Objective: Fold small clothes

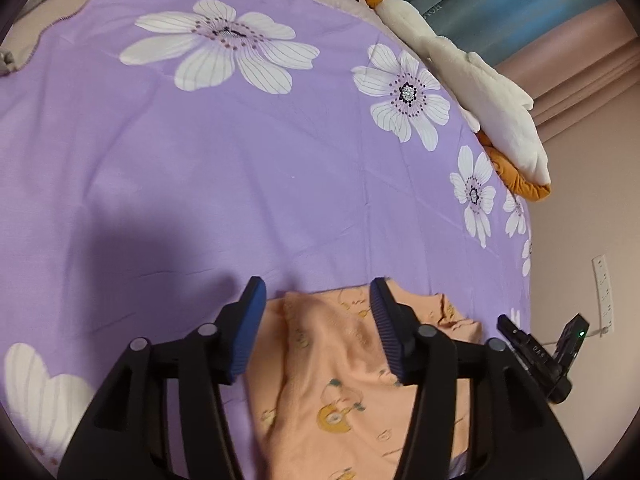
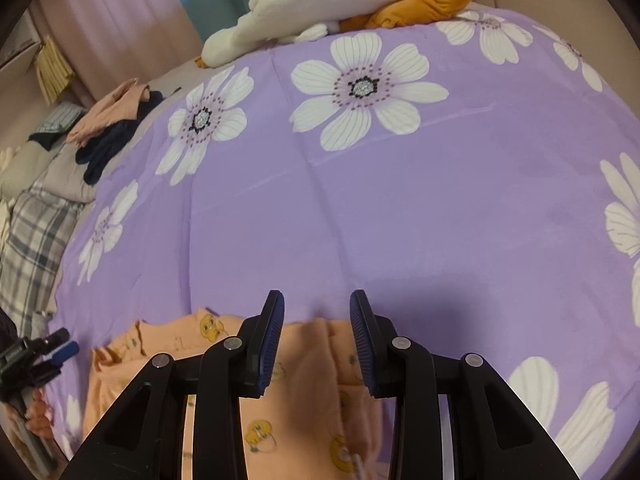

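Purple floral bedsheet (image 1: 240,184) underneath; peach garment (image 1: 340,380) lies part-folded. Left gripper (image 1: 316,320) released, right gripper (image 2: 316,336) parted, empty. Next: regrasp edge, fold over.

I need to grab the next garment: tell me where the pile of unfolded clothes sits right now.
In the right wrist view, the pile of peach and navy clothes lies at far left, just off the purple flowered sheet's edge, left of the white plush toy.

Bedroom: floral bedsheet (image 1: 240,168), plush toy (image 2: 320,4), curtains (image 1: 500,8).
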Demonstrator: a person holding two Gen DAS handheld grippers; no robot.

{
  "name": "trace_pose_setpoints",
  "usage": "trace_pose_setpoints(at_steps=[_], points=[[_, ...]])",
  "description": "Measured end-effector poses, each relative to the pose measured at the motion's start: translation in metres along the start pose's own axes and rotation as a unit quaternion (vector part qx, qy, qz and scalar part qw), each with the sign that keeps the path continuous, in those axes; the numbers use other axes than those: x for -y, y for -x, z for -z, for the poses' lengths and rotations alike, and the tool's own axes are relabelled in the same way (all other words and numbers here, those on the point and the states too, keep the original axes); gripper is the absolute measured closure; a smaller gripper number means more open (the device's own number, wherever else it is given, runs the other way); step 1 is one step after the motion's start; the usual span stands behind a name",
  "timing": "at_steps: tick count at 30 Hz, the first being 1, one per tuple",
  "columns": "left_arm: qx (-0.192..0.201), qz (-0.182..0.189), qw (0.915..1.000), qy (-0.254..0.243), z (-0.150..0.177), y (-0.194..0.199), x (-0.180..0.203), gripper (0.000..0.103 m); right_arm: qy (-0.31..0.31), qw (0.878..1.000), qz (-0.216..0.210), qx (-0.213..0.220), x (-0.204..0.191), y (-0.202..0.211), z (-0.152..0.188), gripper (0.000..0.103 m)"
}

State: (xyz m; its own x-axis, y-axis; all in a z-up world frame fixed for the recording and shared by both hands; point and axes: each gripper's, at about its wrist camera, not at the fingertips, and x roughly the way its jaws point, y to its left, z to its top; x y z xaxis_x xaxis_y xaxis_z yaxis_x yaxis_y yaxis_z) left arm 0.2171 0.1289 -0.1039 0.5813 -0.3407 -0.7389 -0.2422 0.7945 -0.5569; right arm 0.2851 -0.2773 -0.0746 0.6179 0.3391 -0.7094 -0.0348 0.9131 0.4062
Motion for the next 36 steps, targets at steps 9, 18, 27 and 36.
trace_pose_setpoints(at_steps=[9, 18, 27, 36], points=[[-0.027, -0.001, 0.9983, -0.052, 0.022, -0.014, 0.007, 0.045, 0.004, 0.999, -0.023, -0.035, 0.009, -0.005, 0.009, 0.069], [-0.043, 0.005, 0.9978, -0.051, 0.023, -0.042, 0.007, 0.100, 0.016, 0.998, -0.020, -0.062, -0.003, -0.032, 0.018, 0.083], [0.006, 0.006, 0.9982, -0.059, 0.016, -0.019, 0.009, 0.100, 0.035, 0.999, -0.037, -0.005, -0.014, -0.001, 0.008, 0.099], [0.010, -0.022, 0.9997, -0.008, 0.002, -0.032, -0.014, 0.099, 0.011, 0.999, -0.031, 0.024, -0.007, -0.002, -0.012, 0.099]])
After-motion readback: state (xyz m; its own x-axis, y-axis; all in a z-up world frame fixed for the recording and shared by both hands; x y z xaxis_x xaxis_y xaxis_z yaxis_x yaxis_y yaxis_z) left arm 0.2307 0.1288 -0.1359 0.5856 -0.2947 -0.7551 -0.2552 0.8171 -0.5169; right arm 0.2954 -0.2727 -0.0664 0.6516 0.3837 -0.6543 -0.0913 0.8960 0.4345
